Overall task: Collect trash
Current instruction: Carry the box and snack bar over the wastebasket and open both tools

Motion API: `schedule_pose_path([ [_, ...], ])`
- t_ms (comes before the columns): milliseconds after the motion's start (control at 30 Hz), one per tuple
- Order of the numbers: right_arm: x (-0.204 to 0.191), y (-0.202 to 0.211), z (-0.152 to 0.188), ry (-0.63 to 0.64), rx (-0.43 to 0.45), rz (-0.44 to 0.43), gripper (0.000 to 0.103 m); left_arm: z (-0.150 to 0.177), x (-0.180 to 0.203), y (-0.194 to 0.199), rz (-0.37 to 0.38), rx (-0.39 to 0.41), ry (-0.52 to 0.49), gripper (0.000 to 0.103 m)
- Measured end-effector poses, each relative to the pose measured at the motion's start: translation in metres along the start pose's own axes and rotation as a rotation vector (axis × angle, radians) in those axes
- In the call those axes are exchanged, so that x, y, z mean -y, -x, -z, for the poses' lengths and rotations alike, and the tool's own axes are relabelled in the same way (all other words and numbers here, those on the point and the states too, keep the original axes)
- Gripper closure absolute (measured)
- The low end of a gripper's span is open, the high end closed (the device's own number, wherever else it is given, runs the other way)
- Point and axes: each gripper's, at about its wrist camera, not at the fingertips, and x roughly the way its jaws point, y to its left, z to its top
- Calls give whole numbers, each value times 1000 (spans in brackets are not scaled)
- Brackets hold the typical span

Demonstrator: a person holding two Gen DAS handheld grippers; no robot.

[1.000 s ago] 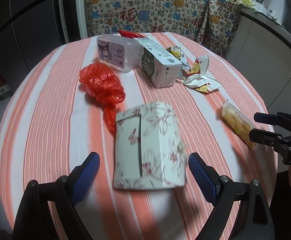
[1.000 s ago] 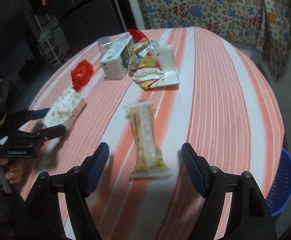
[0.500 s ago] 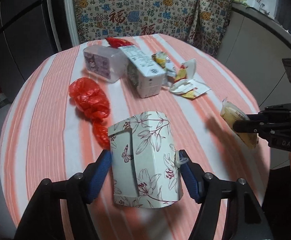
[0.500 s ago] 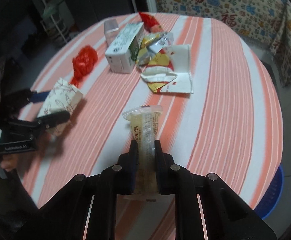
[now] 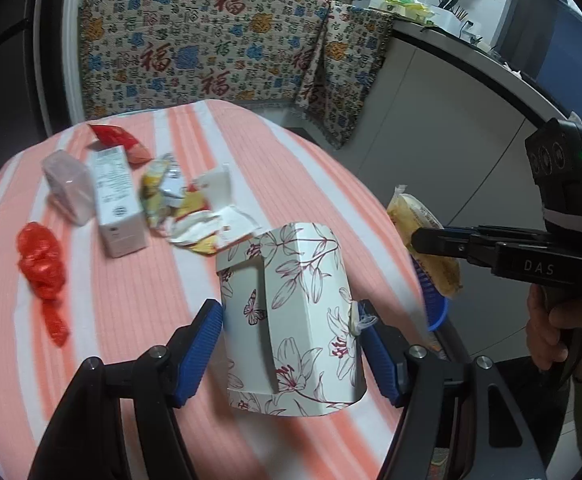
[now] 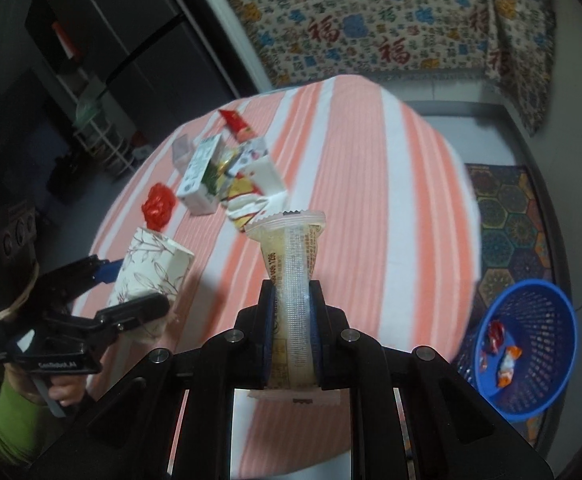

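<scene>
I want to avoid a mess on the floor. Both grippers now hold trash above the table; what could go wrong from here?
1. The left gripper holds the wide floral box only by its sides; it may slip or crush.
2. The right gripper pinches the long snack packet low down, so the packet may swing or slide out.
3. The blue basket stands on the floor beside the table; a drop from up here may miss it.

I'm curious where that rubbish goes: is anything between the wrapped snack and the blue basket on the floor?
Nothing visible. The right gripper holds the snack above the table; the basket stands open beside it.
</scene>
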Motion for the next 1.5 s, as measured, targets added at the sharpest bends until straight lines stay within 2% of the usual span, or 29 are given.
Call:
schedule_pose_path([
  [167,36,22,2,-30,28,60,89,-12,38,-25,41,-26,-24,33],
  [400,124,60,9,-168,65,203,88,-41,117,-75,133,-61,-104,33],
  [733,246,70,26,-372,77,357,88,-64,207,-176,196,-135,-173,33],
  [833,273,67,33,-417,71,373,88,-64,227,-208,193,-163,-196,33],
  [1000,296,73,40,-441,73,364,88,-61,250,-251,189,-197,-224,32],
  [1233,315,74,47,-468,74,352,88,-51,270,-287,170,-211,-282,30],
  [1267,317,75,49,-477,78,350,87,-50,272,-292,175,-213,-285,29],
  [1333,322,78,52,-497,89,353,78,-48,277,-304,186,-230,-295,26],
  [1367,324,79,53,-511,96,350,62,-46,280,-310,185,-241,-300,25],
  [1400,324,80,54,-522,106,348,54,-45,283,-317,181,-250,-307,25],
  [1433,324,83,56,-530,119,351,49,-44,284,-321,175,-251,-311,25],
  [1500,324,90,57,-530,136,363,49,-44,287,-327,166,-249,-309,25],
])
